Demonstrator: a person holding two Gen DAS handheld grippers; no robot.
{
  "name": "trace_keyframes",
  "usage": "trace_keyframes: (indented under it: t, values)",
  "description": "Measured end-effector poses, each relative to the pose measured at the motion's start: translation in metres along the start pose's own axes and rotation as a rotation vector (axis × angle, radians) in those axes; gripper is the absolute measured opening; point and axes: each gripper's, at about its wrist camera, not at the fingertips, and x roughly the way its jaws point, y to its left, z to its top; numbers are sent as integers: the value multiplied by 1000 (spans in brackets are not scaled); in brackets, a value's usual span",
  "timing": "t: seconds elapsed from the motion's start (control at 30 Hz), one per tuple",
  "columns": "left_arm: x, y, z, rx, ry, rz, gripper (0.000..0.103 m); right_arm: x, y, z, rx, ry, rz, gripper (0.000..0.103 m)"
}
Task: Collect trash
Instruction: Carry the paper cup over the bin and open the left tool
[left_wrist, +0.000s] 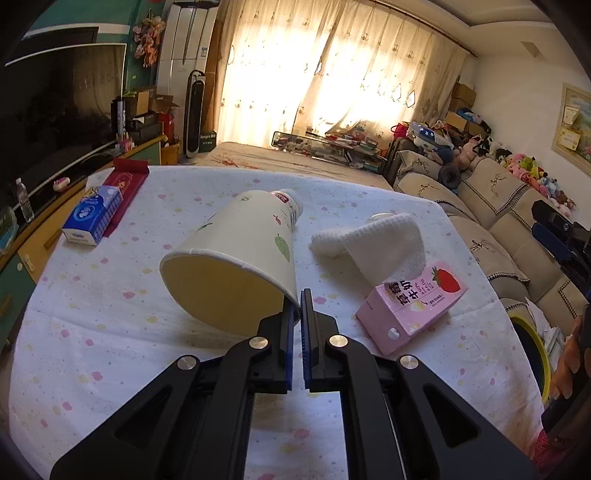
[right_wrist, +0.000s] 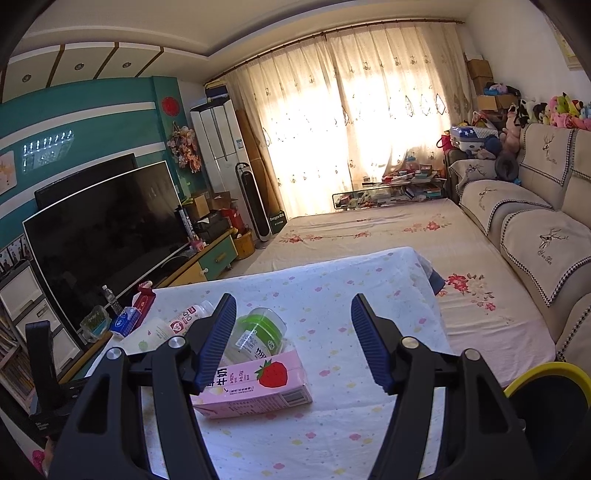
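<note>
Left gripper pinches the rim of a paper cup; right gripper hangs spread wide above a pink carton.

Seen from the left wrist, the cup is tilted on its side, mouth toward the camera, its rim clamped between the nearly closed fingers, above the flowered worktop. A white bottle lies behind the cup, a white cloth drapes beside the carton. From the right wrist, a green-lidded jar lies just behind the carton, both between and below the parted fingers. A yellow-rimmed bin sits at the worktop's right edge.
</note>
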Motion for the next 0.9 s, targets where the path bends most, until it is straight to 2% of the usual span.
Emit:
trace_keyframes:
  t: [0.23, 0.37, 0.5, 0.7, 0.9]
  values:
    - [-45, -26, -5, 53, -47, -38, 4, -18, 1, 5, -29, -31, -27, 62]
    - [-65, -50, -7, 100, -55, -85, 4, -58, -8, 5, -38, -79, -46, 62]
    - [-75, -85, -8, 145, -45, -155, 4, -115, -33, -4, -38, -136, -135, 66]
    - [-76, -160, -14, 234, -1, -302, 4, -196, -90, -24, 48, -208, -276, 67]
    - [-66, -259, -30, 359, 66, -457, 4, -252, -142, -51, 124, -234, -425, 67]
